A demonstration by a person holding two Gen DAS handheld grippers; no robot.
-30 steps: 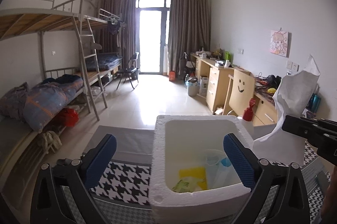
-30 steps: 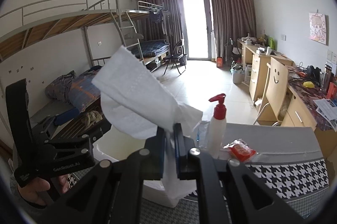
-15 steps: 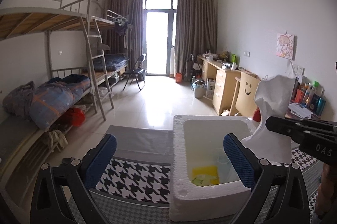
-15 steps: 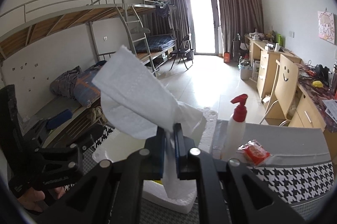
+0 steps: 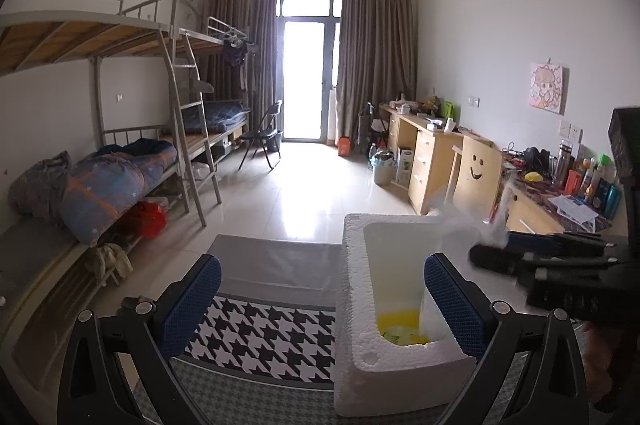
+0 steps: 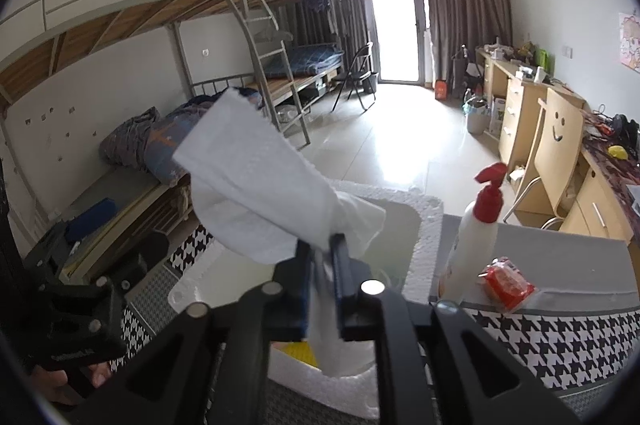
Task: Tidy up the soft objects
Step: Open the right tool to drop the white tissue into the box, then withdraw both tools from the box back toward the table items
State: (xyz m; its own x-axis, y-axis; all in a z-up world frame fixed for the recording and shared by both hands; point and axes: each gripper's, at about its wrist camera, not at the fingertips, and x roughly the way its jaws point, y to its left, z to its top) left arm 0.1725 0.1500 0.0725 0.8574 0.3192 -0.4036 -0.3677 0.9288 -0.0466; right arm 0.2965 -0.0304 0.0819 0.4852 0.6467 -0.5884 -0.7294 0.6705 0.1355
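My right gripper (image 6: 322,257) is shut on a white paper towel (image 6: 248,181) and holds it over the open white foam box (image 6: 424,237). In the left wrist view the right gripper (image 5: 496,257) reaches in from the right above the foam box (image 5: 356,305), with the towel (image 5: 460,229) blurred at its tip. Yellow and clear soft packets (image 5: 400,325) lie in the box's bottom. My left gripper (image 5: 320,305) is open and empty, low over the table in front of the box.
A white pump bottle with a red top (image 6: 476,225) and a red packet (image 6: 506,283) stand right of the box on the houndstooth tablecloth (image 5: 264,337). Bunk beds are at left, desks and a chair at right.
My right gripper has carried the towel leftward and down over the foam box. The left gripper has shifted left, so the box sits further right in its view.
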